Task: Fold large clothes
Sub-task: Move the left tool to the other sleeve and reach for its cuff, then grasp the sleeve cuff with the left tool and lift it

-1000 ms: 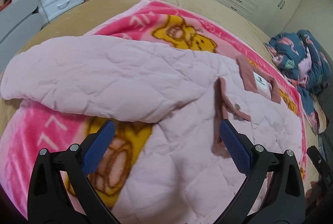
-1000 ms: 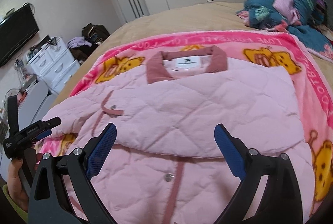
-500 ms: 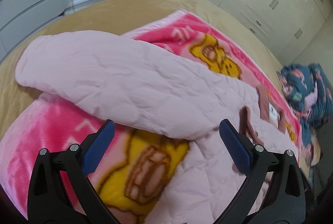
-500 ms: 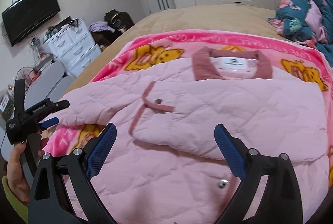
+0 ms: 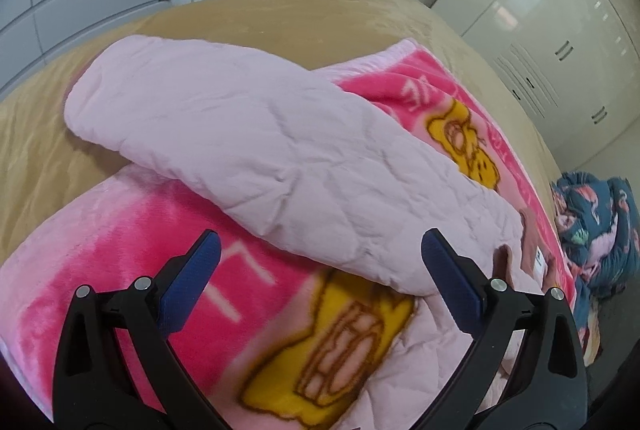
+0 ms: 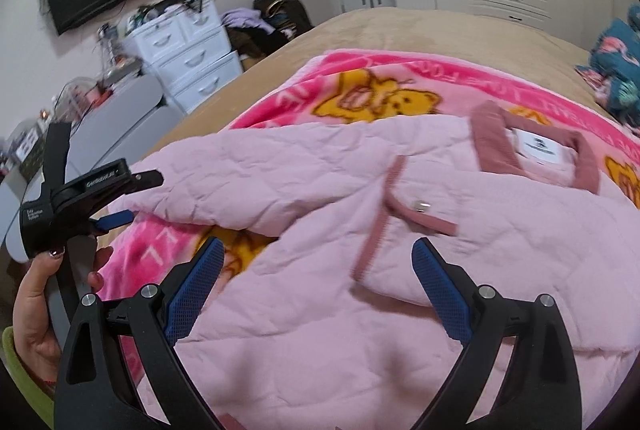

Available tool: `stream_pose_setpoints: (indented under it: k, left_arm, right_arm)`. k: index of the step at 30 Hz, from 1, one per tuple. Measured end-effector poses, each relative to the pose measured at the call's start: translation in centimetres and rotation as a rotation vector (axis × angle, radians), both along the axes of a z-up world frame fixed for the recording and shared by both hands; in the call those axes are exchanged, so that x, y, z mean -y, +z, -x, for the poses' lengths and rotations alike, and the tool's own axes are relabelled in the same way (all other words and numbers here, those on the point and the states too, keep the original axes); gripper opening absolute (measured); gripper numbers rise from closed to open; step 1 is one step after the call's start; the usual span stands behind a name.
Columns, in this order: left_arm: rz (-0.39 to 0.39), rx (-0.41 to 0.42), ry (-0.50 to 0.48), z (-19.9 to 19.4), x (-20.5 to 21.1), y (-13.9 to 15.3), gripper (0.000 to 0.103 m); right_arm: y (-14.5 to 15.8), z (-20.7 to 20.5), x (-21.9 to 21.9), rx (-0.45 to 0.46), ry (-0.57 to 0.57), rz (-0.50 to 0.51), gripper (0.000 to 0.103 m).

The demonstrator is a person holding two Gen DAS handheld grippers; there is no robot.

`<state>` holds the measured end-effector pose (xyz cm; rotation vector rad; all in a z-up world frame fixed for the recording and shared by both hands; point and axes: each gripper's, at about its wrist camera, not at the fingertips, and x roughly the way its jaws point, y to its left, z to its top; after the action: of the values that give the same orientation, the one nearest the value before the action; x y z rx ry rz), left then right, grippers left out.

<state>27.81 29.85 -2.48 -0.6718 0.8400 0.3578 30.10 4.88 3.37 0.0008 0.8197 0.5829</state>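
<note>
One bed (image 5: 280,14) carries one pink blanket (image 5: 120,230), and on the blanket lies one pink quilted jacket (image 6: 400,230), one sleeve (image 5: 248,134) outstretched. Left gripper (image 5: 320,270) and right gripper (image 6: 318,272) hover above the jacket, jaws wide, empty.

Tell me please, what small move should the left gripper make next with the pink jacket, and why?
Probably lower the left gripper onto the sleeve near its far end and close on it. Both grippers are open and hold nothing. The sleeve lies stretched out sideways past the edge of the blanket, while the jacket body lies flat with the collar up, so folding that sleeve inward seems the next step.
</note>
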Motion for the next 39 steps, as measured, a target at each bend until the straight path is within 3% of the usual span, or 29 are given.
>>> stream_pose_setpoints:
  k: [12, 16, 27, 32, 33, 34, 35, 36, 39]
  left_arm:
    - [0.068, -0.013, 0.101, 0.5, -3.3, -2.3, 0.094]
    - [0.111, -0.008, 0.184, 1.2, -5.5, -3.4, 0.094]
    - [0.325, 0.204, 0.39, 3.1, -10.7, -6.6, 0.094]
    - [0.276, 0.248, 0.443, 3.2, -10.5, -6.5, 0.092]
    - [0.263, 0.243, 0.442, 3.1, -10.4, -6.4, 0.084]
    - [0.238, 0.247, 0.44, 3.1, -10.1, -6.0, 0.066]
    - [0.236, 0.252, 0.436, 3.0, -10.1, -5.9, 0.026]
    - [0.267, 0.274, 0.417, 3.0, -10.2, -6.0, 0.015]
    - [0.258, 0.303, 0.402, 2.8, -9.8, -5.3, 0.01]
  right_arm:
    - [-1.7, -0.7, -5.5, -0.02, 0.113, 0.047, 0.094]
    - [-2.5, -1.0, -6.3, -0.042, 0.13, 0.055, 0.094]
    - [-3.8, -1.4, -5.5, -0.07, 0.126, 0.048, 0.094]
    - [-3.7, -1.5, -3.2, -0.068, 0.086, 0.048, 0.094]
    - [-3.7, -1.4, -2.6, -0.069, 0.073, 0.046, 0.094]
    - [-3.7, -1.4, -2.1, -0.069, 0.064, 0.044, 0.094]
    - [-3.6, -1.3, -1.5, -0.07, 0.053, 0.039, 0.094]
    - [-3.6, -1.2, -1.0, -0.07, 0.041, 0.035, 0.094]
    - [-3.3, -0.9, 1.3, -0.067, -0.003, 0.011, 0.094]
